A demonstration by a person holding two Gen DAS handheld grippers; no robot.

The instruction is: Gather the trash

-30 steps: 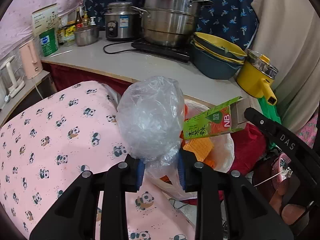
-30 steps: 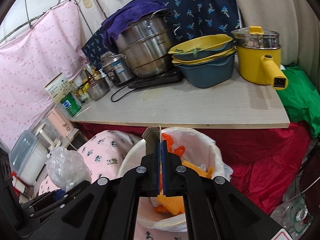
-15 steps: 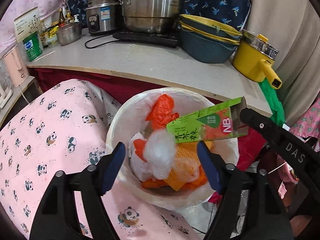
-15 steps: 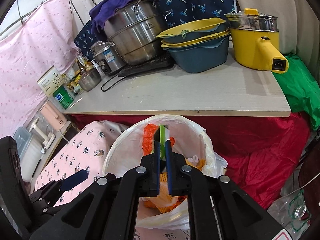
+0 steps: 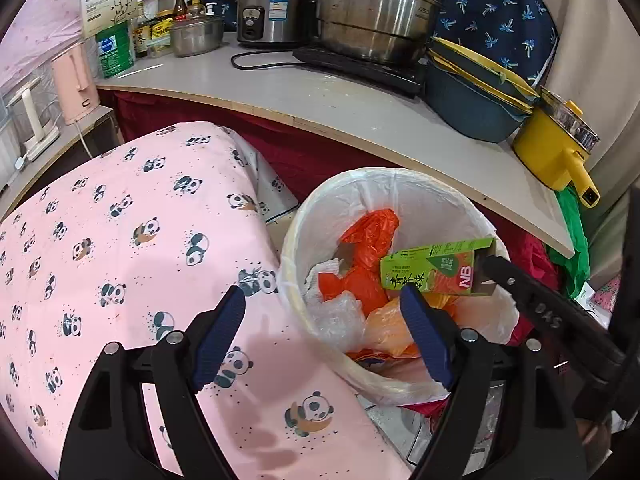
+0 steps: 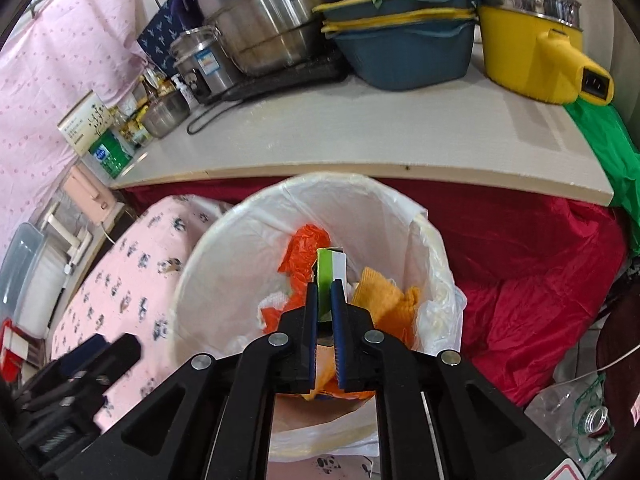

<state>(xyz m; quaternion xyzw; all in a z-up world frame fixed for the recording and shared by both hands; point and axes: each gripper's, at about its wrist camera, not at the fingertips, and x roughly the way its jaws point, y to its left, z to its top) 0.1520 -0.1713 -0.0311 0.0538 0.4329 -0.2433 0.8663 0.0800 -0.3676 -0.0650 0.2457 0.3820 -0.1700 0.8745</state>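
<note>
A: So, what was nearest?

B: The left gripper [image 5: 322, 322] stood wide apart with nothing between its blue pads, hovering over the panda cloth [image 5: 120, 240] at the near rim of the bin [image 5: 400, 178].

A: And the right gripper [image 6: 324, 300]?

B: Clamped on the green carton [image 5: 436, 268], which hung flat above the bin's right side. Below it lay orange bags [image 5: 368, 236], a clear plastic bag [image 5: 340, 316] and what looked like a yellow cloth [image 6: 384, 292].

A: Farther back?

B: The counter [image 6: 360, 136] ran behind the bin, with a steel pot [image 5: 380, 20] along its far edge and a yellow pot [image 6: 528, 56] at its right corner.
</note>
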